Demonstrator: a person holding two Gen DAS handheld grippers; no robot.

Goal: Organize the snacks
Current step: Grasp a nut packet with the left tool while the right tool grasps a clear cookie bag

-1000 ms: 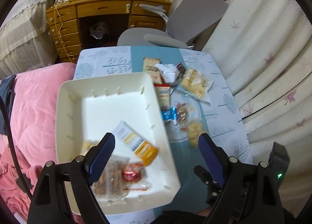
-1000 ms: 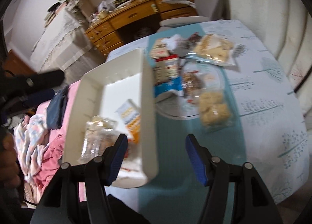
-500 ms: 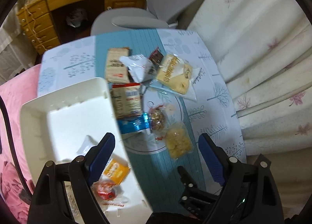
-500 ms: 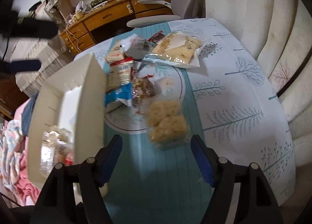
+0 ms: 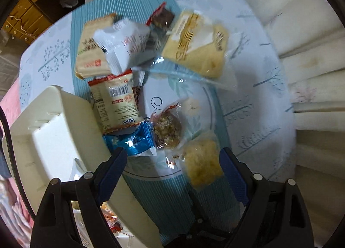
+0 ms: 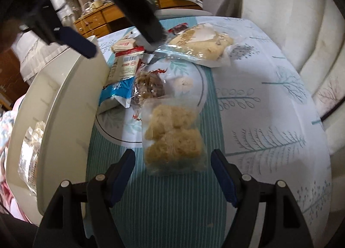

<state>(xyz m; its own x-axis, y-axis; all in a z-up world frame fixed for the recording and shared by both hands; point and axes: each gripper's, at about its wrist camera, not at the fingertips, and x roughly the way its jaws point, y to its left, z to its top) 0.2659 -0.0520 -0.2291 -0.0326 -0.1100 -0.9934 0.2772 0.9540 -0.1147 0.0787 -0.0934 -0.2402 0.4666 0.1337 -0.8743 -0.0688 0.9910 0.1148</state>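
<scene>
Several snack packets lie on the table right of a white tray (image 5: 54,122). A clear bag of pale yellow crackers (image 6: 172,138) lies nearest; it also shows in the left wrist view (image 5: 201,163). My right gripper (image 6: 172,161) is open just in front of that bag, its jaws wider than the bag. My left gripper (image 5: 172,161) is open and empty above the blue wrapper (image 5: 133,142) and a brown nut cluster (image 5: 168,129). It appears in the right wrist view (image 6: 120,32) over the far packets. The tray (image 6: 62,105) holds a few packets (image 6: 30,150).
Farther back lie a beige LIPO packet (image 5: 116,103), a white bag (image 5: 123,43), a tan packet (image 5: 88,56), a dark bar (image 5: 161,17) and a large yellow cake bag (image 5: 196,49). A wooden desk (image 6: 101,19) and grey chair stand behind. Cushions (image 6: 301,32) flank the right.
Both grippers have moved forward and down toward the snacks. The right gripper now frames the cracker bag. The left has swung right, off the tray and over the loose packets.
</scene>
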